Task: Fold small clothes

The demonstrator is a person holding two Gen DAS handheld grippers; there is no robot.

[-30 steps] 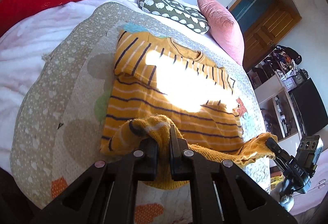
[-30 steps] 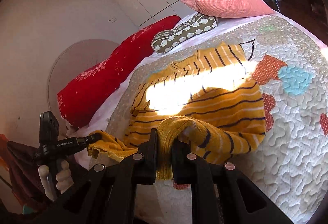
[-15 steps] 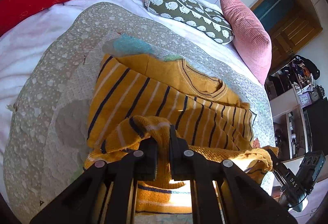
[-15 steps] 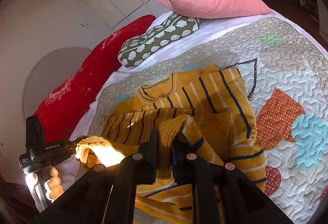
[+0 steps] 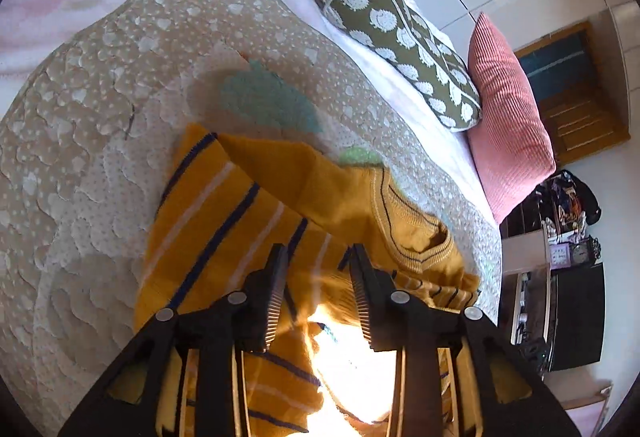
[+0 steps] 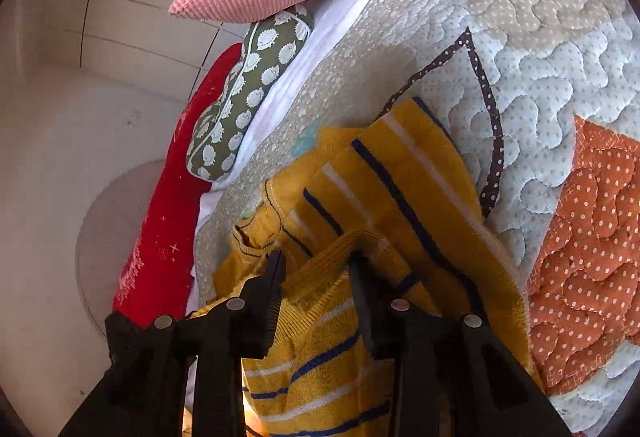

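Both grippers, left gripper (image 5: 318, 269) and right gripper (image 6: 316, 275), stand with jaws apart, holding nothing. Mustard-yellow knit sweater with navy and white stripes (image 5: 224, 221) lies on the quilted patchwork bedspread (image 5: 100, 85), hem doubled over the chest. Fold step looks laid down; next, I judge, smoothing or regripping a side.

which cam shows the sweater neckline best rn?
Left wrist. The sweater neckline is unobstructed there, its ribbed collar curve showing just beyond the open left tool. In the right wrist view the neckline is small, bunched, and partly behind the open right tool.
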